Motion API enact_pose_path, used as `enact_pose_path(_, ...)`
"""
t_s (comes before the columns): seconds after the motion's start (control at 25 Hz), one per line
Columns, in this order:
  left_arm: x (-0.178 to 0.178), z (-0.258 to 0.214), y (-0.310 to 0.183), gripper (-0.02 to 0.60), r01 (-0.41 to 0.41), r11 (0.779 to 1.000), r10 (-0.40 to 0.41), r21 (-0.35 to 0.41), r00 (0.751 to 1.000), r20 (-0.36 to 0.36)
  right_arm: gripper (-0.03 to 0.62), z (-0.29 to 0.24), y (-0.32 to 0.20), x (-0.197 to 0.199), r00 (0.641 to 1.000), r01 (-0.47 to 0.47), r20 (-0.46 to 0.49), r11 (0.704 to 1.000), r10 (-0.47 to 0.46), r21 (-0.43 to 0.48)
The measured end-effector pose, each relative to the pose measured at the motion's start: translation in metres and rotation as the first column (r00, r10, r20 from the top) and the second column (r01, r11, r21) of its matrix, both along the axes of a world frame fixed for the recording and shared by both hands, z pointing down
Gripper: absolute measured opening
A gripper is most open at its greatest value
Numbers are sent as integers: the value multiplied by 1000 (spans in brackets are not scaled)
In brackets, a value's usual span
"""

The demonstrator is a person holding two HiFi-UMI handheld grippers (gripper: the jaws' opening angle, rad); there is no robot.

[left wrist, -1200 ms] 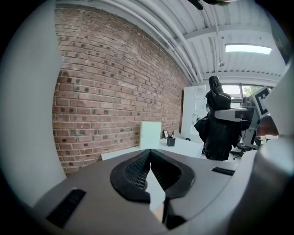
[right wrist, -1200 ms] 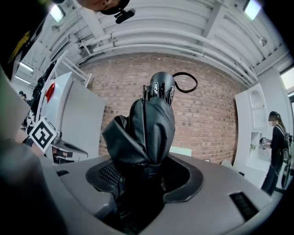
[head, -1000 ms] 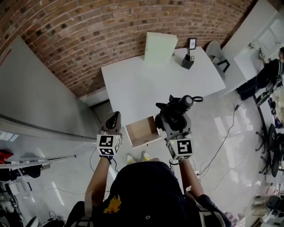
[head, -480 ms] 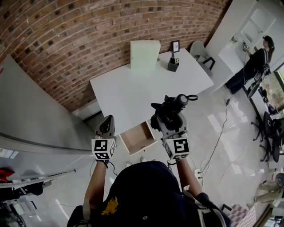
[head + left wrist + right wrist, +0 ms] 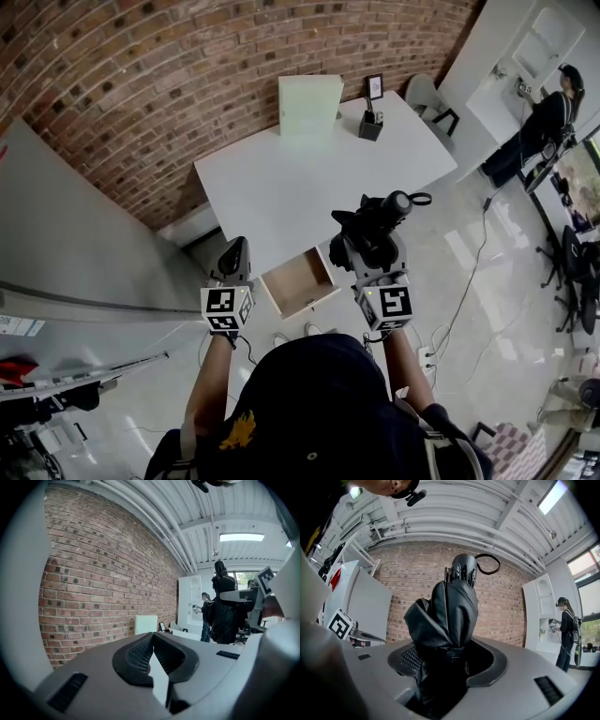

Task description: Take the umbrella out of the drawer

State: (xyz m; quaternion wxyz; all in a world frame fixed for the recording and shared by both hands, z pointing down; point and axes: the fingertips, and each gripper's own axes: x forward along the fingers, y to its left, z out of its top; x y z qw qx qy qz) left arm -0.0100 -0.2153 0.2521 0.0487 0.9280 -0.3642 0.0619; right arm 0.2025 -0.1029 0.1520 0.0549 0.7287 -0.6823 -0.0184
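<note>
A white table (image 5: 281,178) stands against a red brick wall (image 5: 141,84) on a glossy pale floor (image 5: 473,267), with a grey partition (image 5: 84,234) to its left. At the table's far edge stand a pale upright box (image 5: 309,101), a small framed picture (image 5: 375,86) and a dark pen holder (image 5: 371,125). A wooden drawer (image 5: 298,279) is pulled out from the table's near edge. The right gripper (image 5: 368,251) is clamped on the folded black umbrella (image 5: 377,227), which is held above the floor, just right of the drawer and clear of it. The left gripper (image 5: 234,258) hangs left of the drawer, its jaws closed together with nothing between them. The umbrella's lower end is buried between the right jaws, the person's cap hides the floor beneath, and a person (image 5: 544,122) at the right edge is too small to make out.
</note>
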Motion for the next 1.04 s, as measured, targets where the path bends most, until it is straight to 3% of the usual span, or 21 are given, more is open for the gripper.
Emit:
enact_pose_path(0.56, -18, 6, -2, 18, 29, 1000, -28, -9, 999, 44, 275, -4, -3, 2, 1000, 28, -9, 1000, -28, 10)
enact_pose_path(1.04, -4, 8, 3, 18, 22, 1000, -22, -2, 998, 54, 275, -2, -10, 6, 997, 70, 20, 997, -70, 20)
